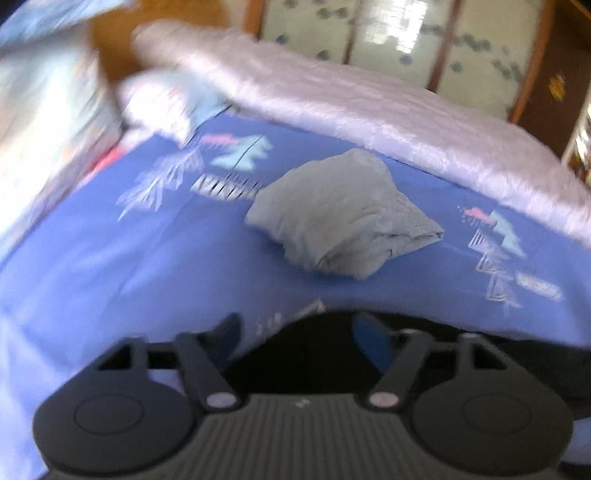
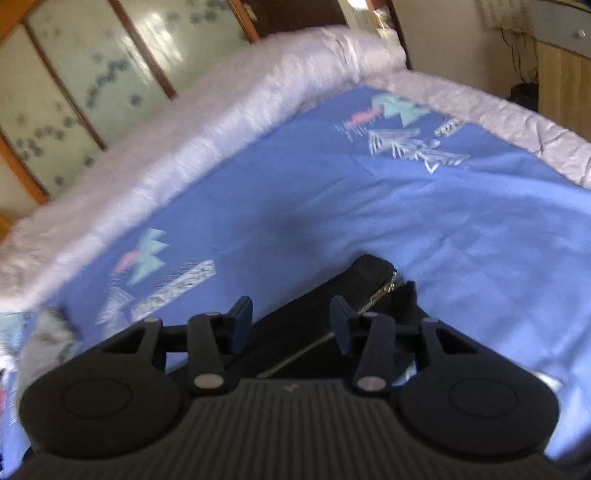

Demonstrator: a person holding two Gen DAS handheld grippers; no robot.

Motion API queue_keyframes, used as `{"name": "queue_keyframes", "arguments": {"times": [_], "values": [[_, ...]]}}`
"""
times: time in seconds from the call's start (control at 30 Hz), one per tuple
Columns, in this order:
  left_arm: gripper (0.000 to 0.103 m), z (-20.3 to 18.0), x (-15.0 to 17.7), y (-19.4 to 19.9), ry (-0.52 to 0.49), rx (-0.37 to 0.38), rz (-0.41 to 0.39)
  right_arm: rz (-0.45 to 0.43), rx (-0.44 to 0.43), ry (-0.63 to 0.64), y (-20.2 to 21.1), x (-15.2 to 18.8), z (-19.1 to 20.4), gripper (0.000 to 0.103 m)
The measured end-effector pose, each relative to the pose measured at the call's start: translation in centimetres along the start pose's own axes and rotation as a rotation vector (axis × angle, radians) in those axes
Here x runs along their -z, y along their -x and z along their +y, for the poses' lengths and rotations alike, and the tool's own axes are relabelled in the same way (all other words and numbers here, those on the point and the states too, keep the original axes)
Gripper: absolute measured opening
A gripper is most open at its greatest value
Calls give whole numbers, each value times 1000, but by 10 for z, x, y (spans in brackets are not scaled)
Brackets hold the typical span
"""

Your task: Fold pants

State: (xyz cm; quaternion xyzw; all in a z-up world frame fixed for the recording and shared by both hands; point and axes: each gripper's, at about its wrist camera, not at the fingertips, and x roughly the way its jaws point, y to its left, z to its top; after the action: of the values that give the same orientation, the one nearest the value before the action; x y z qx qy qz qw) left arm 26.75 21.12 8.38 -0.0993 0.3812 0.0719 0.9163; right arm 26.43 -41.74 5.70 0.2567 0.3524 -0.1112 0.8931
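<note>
1. Left wrist view: blue patterned bedsheet [image 1: 110, 251] across most of the frame, pale lilac quilt [image 1: 369, 107] bunched along its far edge, wooden-framed frosted panels [image 1: 391, 33] behind that.
2. Right wrist view: same bedsheet [image 2: 461, 229] and same quilt [image 2: 147, 177] wrapping the far side and the far right corner; frosted panels [image 2: 74, 74] at upper left, light wall and wooden cabinet [image 2: 561, 81] at upper right.
3. Dark pants [image 1: 306, 354] at the near edge of the bed, directly under and between the fingers of the left gripper [image 1: 301, 334]; fingers spread fairly wide, nothing pinched between them, contact with the cloth not clear through the blur.
4. Same dark pants [image 2: 332, 314] under the right gripper [image 2: 291, 321], open zipper [image 2: 384, 291] running up just beyond the right-hand finger; fingers apart at a moderate gap, cloth lying between and below them but not clamped.
5. Grey folded garment [image 1: 343, 218] in the middle of the sheet, well apart from the left gripper, beyond the pants.
6. Pillows [image 1: 48, 110] with pale print at the far left, heavily blurred, next to the quilt's end.
7. Bare sheet around the grey garment on all sides; wide bare sheet ahead of and to the right of the right gripper up to the quilt border.
8. Small printed motifs [image 1: 495, 251] scattered on the sheet.
</note>
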Motion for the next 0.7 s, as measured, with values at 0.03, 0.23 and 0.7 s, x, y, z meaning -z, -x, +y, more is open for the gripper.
{"name": "queue_keyframes", "arguments": {"times": [0.03, 0.23, 0.7], "values": [[99, -7, 0, -7, -27, -11, -21, 4, 34, -16, -15, -1, -2, 51], [84, -40, 13, -60, -148, -22, 12, 53, 148, -102, -82, -12, -14, 65], [7, -56, 39, -45, -352, -10, 21, -26, 266, 62, -69, -2, 7, 6]]}}
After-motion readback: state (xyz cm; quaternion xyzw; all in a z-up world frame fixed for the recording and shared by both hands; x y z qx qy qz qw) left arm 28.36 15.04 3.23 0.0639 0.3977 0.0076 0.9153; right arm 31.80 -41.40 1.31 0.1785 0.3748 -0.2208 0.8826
